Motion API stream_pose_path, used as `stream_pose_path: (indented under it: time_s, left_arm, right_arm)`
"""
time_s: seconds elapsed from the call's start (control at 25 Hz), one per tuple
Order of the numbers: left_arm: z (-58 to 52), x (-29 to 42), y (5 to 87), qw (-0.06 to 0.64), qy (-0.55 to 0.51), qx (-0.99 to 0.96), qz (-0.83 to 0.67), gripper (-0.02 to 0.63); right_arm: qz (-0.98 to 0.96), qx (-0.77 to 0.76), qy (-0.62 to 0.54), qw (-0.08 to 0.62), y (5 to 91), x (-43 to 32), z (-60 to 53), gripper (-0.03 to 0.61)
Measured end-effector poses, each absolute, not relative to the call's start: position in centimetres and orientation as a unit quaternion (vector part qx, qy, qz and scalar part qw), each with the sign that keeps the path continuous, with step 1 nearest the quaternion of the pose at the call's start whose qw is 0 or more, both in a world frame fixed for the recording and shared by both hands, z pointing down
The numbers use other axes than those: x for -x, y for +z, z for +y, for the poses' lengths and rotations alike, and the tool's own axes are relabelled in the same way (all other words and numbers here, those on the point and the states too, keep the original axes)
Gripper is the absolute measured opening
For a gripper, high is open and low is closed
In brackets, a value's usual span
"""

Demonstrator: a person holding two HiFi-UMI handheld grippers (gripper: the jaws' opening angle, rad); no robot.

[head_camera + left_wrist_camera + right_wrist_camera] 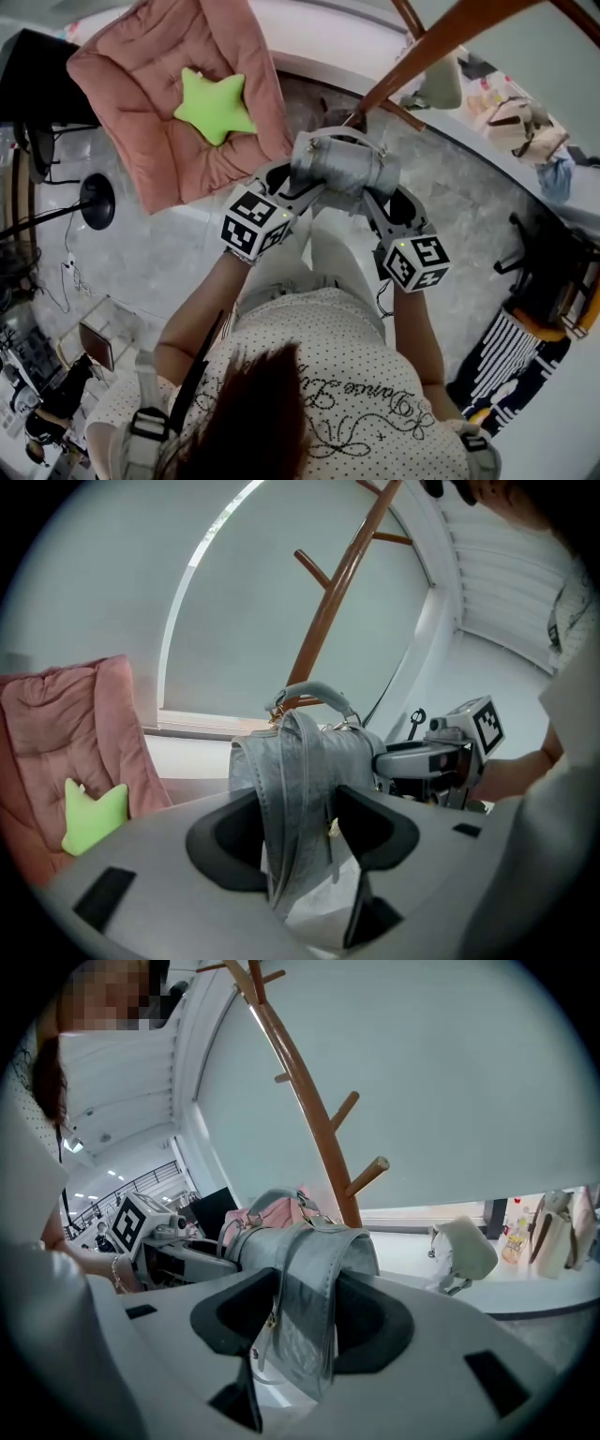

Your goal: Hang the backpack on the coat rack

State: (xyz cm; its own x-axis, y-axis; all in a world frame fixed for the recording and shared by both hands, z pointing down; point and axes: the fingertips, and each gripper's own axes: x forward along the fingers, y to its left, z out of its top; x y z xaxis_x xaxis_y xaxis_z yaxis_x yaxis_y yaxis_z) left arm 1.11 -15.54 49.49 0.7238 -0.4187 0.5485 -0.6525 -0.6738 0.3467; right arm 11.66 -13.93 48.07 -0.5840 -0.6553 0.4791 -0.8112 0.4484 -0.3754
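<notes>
A grey backpack (342,164) hangs in the air between my two grippers, in front of the person's chest. My left gripper (292,187) is shut on a grey strap (292,799) at the bag's left side. At the bag's right side, my right gripper (380,195) is shut on another strap (309,1316). The bag's top handle (314,691) points toward the wooden coat rack (441,52). Its slanted pole and pegs (319,1129) rise just behind the bag, and the pegs near it are bare.
A pink cushioned seat (169,94) with a green star pillow (216,105) lies left of the rack. A black lamp base (97,200) stands on the floor further left. A white bag (464,1251) and other bags (520,127) sit on the window ledge at right.
</notes>
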Motion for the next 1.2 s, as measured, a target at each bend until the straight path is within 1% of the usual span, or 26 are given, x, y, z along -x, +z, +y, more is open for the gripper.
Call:
stream_pose_path:
  time_s: [0.4,1.2]
  left_arm:
    - [-16.3,-1.1,53.5,0.291,0.248,-0.879,-0.284,0.227]
    - [-17.9,-1.2,59.2,0.322,0.297,-0.866,-0.24,0.241]
  right_arm:
    - [-0.818,-0.438,0.344,0.139,52.3,-11.7,-14.2,0.193]
    - [-0.794,-0.447,0.372,0.176,57.3,-11.4,-14.6,0.187]
